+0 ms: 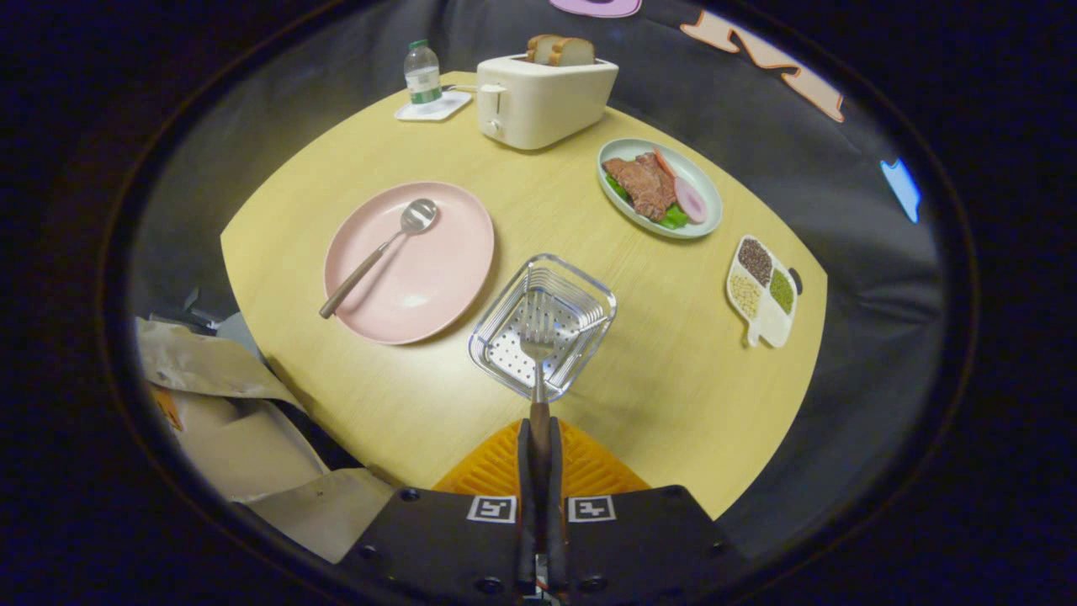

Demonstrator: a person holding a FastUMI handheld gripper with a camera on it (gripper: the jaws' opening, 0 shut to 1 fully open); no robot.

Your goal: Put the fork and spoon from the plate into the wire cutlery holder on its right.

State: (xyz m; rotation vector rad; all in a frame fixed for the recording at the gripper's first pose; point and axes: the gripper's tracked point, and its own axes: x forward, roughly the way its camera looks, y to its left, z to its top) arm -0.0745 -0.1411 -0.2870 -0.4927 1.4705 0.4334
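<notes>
I have the silver metal fork point(538, 341) pinched by its handle between my gripper's point(538, 438) two black fingers point(523, 471), which are squeezed together on it. The fork sticks out ahead of the fingers, and its prongs hang over the open top of the shiny wire cutlery holder point(580, 290). I cannot tell if the prongs touch the holder's holey bottom yet.

To do this step well, I think I should keep the fork over the middle of the holder, lower it gently until it is inside, and only then let my fingers open. If I let go too soon, I think it could bounce off the rim.

The holder has nothing else in it that I can see. Just left of it sits the round pink plate point(437, 278). The silver spoon with the brown handle point(380, 252) lies on the plate, so it is not yet moved.

Far right of the holder is a pale green oval dish point(709, 202) with meat and some vegetables. Near that, further right, is a small white tray point(764, 324) with three pockets of different beans. At the far side of the yellow wooden table point(673, 379), a white toaster point(543, 101) holds slices of bread.
</notes>
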